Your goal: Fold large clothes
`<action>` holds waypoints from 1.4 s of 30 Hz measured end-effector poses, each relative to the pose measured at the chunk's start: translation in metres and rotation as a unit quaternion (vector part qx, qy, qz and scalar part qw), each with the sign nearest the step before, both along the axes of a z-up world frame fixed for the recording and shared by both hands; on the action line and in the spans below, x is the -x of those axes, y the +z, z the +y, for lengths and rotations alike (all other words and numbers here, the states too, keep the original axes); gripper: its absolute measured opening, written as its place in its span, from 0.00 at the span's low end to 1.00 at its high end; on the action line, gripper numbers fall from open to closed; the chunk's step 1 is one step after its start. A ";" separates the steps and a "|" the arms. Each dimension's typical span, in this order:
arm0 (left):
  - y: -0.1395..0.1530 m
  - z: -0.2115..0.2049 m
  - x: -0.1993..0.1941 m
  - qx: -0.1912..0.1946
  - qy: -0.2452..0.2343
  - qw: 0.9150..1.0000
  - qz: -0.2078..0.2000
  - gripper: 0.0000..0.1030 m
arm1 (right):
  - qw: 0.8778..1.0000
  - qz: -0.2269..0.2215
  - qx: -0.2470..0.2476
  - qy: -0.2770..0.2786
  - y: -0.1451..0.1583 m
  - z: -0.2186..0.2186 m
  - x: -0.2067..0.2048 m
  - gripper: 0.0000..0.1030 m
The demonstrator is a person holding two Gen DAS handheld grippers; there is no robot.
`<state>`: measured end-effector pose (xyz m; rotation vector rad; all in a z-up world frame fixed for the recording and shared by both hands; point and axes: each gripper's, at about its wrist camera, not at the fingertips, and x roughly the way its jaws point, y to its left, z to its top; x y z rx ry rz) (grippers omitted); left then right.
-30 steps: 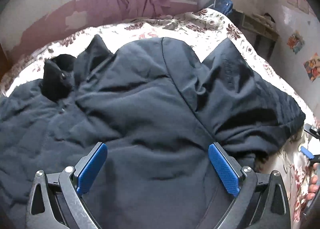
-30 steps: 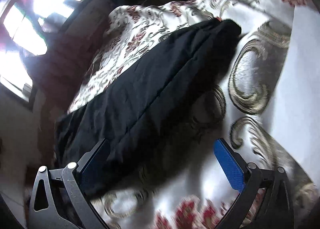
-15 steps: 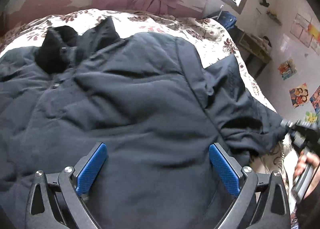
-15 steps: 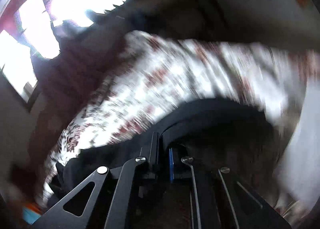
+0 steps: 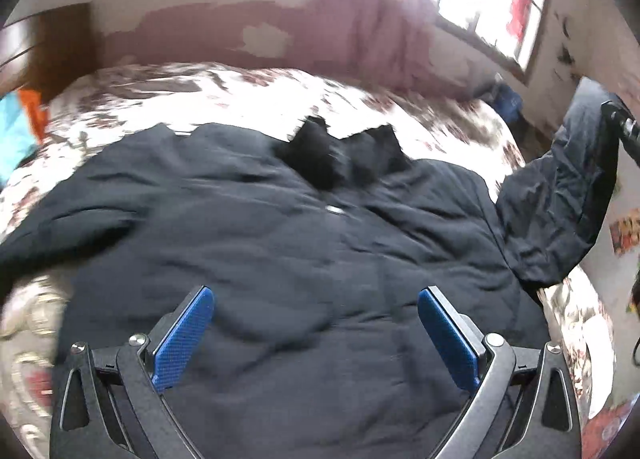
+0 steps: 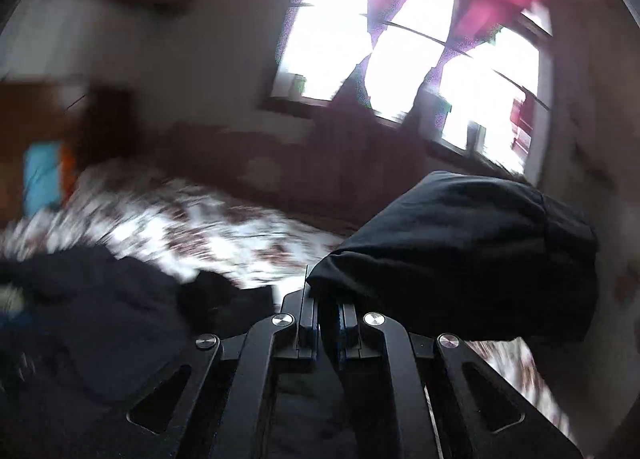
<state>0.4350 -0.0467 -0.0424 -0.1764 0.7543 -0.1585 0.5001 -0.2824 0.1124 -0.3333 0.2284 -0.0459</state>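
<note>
- Nearest the left wrist lens: left claw (image 5: 316, 333) released, blue pads (image 5: 182, 343) spread wide above the dark jacket (image 5: 288, 259).
- Beneath it: jacket spread flat over the floral bed (image 5: 208, 99), collar (image 5: 340, 155) toward the far side.
- Off right: sleeve (image 6: 460, 255) lifted, clenched in the right claw (image 6: 328, 317).
- Beyond: pink curtain (image 5: 364, 19), bright window (image 6: 404, 51).

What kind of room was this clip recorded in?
Most likely a home bedroom. A dark jacket is spread over a bed with a floral bedspread, pink curtains hang at a bright window, and the wall paint is patchy and peeling.
</note>
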 end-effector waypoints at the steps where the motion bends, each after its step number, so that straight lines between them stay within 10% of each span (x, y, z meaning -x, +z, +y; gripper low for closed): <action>1: 0.003 0.018 0.006 0.004 0.012 1.000 -0.004 1.00 | 0.999 0.009 0.026 0.020 -0.005 0.026 -0.001 0.07; 11: -0.008 0.125 0.044 -0.013 0.098 0.995 0.003 1.00 | 0.951 0.176 0.216 0.133 -0.155 0.189 0.012 0.09; 15: -0.026 0.143 0.050 0.023 0.088 0.996 0.009 1.00 | 0.925 0.262 0.219 0.166 -0.213 0.187 0.032 0.48; 24: -0.047 0.123 0.023 0.110 0.016 0.994 0.001 1.00 | 0.945 0.269 0.117 0.141 -0.207 0.109 0.110 0.55; 30: -0.045 0.084 -0.036 0.119 0.052 0.992 0.000 0.99 | 0.956 0.270 0.061 0.100 -0.209 0.049 0.143 0.55; 32: -0.050 0.084 -0.053 0.134 0.088 0.987 0.011 0.92 | 0.963 0.256 0.039 0.081 -0.207 0.033 0.159 0.55; 38: -0.053 0.074 -0.066 0.088 0.141 0.986 0.013 0.20 | 0.969 0.237 -0.029 0.062 -0.191 0.000 0.153 0.55; 42: -0.039 0.076 -0.050 0.057 0.162 0.985 -0.010 0.08 | 0.961 0.246 -0.080 0.096 -0.168 0.009 0.099 0.54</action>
